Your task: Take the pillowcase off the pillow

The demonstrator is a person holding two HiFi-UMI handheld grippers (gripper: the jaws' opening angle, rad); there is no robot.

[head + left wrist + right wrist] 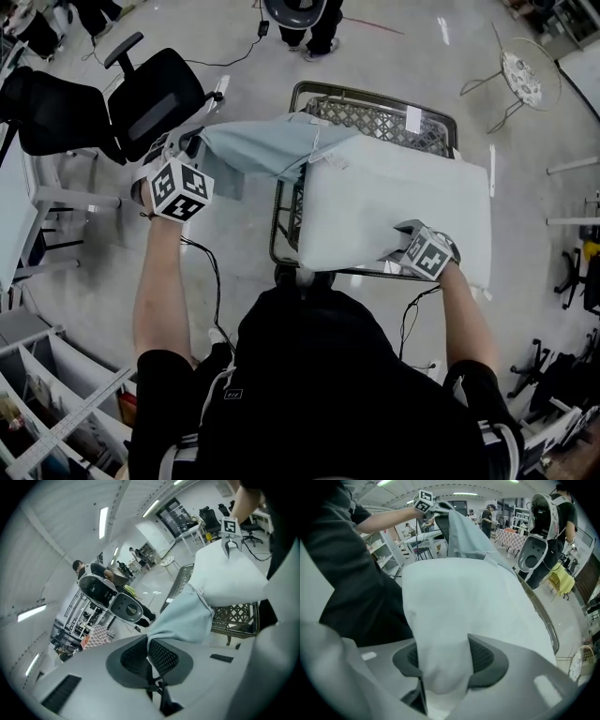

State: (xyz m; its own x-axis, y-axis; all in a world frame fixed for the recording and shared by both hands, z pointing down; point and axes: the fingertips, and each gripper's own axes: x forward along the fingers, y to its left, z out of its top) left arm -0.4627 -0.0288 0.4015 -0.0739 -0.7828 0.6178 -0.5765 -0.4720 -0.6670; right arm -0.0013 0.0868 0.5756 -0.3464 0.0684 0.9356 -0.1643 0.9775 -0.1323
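**Pillowcase drawn out from the pillow's left end**

Nearest the person's black-clad chest, the right gripper (443,660) points steeply down. Its jaws are clenched on a fold at the near edge of the plump white rectangular pillow (394,202).

The pillow lies on top of a dark metal lattice basket (375,117). Its long axis runs left to right across the basket, with the right end overhanging the rim.

To the left and higher, the left gripper (147,641) has its jaws pressed together on a corner of the pale blue-grey fabric pillowcase (262,145). The pillowcase stretches as a loose, tapering sheet from that gripper to the pillow's far left corner, where it bunches. Its length points leftward, away from the pillow, and it hangs clear over the basket's left side.

Under the basket is a glossy grey concrete floor (234,234). A black mesh-backed office chair (155,98) stands beyond the left gripper. A round wire-legged side table (520,75) stands far right. The legs of a standing person (309,23) show at the top.
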